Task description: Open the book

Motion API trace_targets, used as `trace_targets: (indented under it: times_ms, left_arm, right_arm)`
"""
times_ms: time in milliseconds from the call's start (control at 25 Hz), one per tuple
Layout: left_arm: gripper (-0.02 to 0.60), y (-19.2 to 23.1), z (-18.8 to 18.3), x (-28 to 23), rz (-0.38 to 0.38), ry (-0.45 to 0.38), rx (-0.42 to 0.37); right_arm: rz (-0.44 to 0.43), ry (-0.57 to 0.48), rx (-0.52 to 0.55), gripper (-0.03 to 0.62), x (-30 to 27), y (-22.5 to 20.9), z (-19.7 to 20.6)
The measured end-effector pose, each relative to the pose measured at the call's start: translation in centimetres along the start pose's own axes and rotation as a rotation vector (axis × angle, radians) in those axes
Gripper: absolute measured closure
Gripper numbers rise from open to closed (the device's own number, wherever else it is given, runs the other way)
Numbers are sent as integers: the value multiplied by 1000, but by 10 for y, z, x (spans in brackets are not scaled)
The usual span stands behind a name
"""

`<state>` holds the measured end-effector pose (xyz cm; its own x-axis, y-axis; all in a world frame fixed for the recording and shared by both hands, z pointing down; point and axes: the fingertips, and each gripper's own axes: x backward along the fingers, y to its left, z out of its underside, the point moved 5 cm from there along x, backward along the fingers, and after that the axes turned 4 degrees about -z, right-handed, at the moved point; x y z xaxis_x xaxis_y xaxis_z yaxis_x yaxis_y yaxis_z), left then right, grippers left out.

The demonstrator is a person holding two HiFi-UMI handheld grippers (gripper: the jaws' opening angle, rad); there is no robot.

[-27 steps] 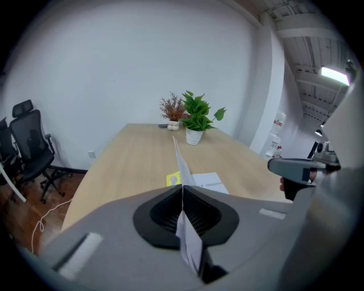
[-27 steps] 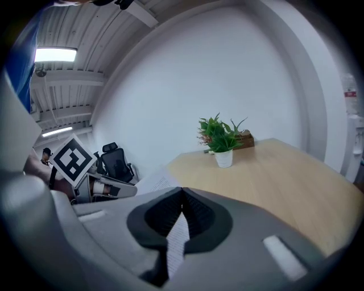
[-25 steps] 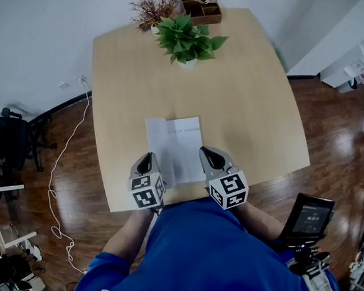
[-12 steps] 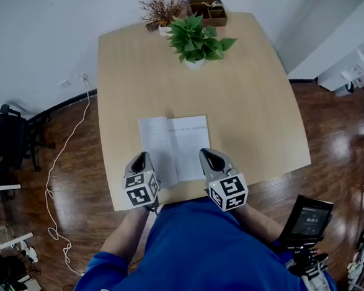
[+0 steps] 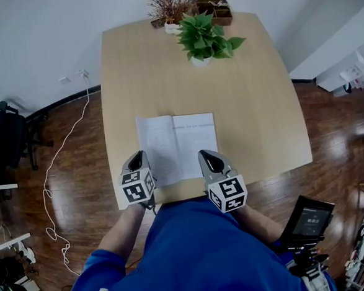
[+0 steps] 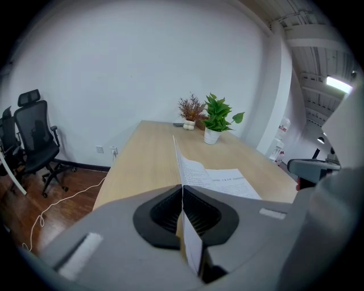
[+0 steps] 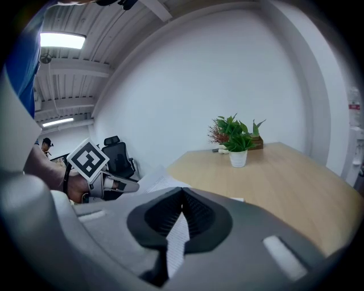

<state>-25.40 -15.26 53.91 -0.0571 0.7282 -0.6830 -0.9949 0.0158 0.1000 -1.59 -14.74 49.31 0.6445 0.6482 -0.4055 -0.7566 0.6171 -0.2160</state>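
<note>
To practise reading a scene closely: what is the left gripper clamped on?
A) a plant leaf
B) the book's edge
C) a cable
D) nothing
B: the left gripper has its jaws shut on a thin sheet of the open book lying on the table.

Office: pale wooden meeting table (image 5: 164,74), black swivel chair (image 6: 34,135), potted plant (image 5: 207,40).

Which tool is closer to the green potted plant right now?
Right. The right tool pinches the book at its right page, almost in line with the plant across the table; the left tool pinches the left page, farther off to the side.
</note>
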Motion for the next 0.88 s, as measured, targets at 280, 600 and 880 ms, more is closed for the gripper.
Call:
trace_targets:
  times_ms: [280,600,880]
  left_arm:
    - [569,21,7,-11,35,3,0]
    - [568,46,27,-21,40,40,4]
    - [565,53,37,-33,38,68,-19]
  right_arm:
    - [-6,23,19,591,-10,15,2]
    - [-13,52,34,591,-20,27,4]
    - [-12,65,41,591,-29,33,4]
